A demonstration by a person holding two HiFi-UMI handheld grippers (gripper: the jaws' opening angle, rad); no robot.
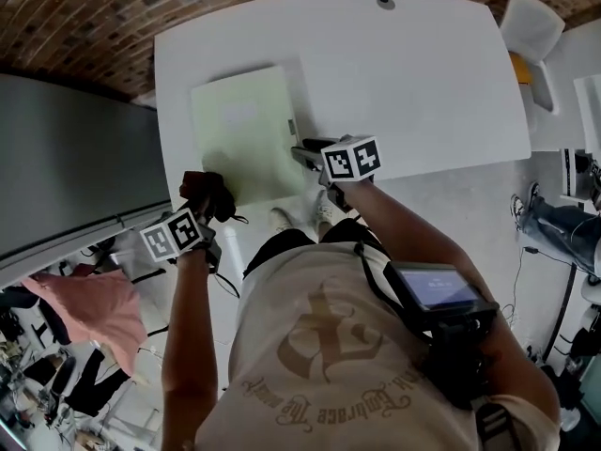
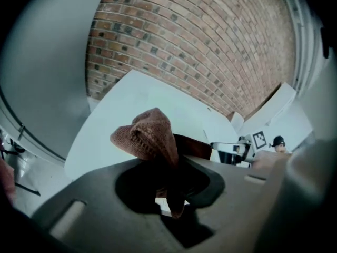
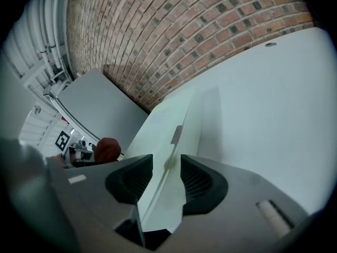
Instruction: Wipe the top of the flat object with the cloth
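Where the board point(image 1: 246, 130) point(image 3: 160, 125) lies: flat at the near left corner of the tabletop point(image 1: 413, 73), pale green, one long side close along the left edge.
Tabletop: white, with a small round fitting point(image 1: 386, 2) by the far edge.
Right gripper point(image 1: 302, 153) point(image 3: 166, 175): at the board's right edge, close to its near corner. Its jaws are clenched on that edge, one pad on each side, and the edge fills the gap between them.
Tag point(image 3: 176, 134): small grey strip on the board's right edge, just beyond the right jaws.
Left gripper point(image 1: 214, 207) point(image 2: 168, 186): at the tabletop's near edge, beside the board's near left corner, jaws clamped on the cloth point(image 1: 208, 193) point(image 2: 150, 136).
Cloth: brown knit, bunched. A lump stands out past the jaws and a tail hangs down between them. Whether it touches the board cannot be told.
Grippers: one at each near corner of the board.
Backdrop: brick wall point(image 3: 174, 30) beyond the far edge and a grey panel point(image 1: 66, 158) left of the table.
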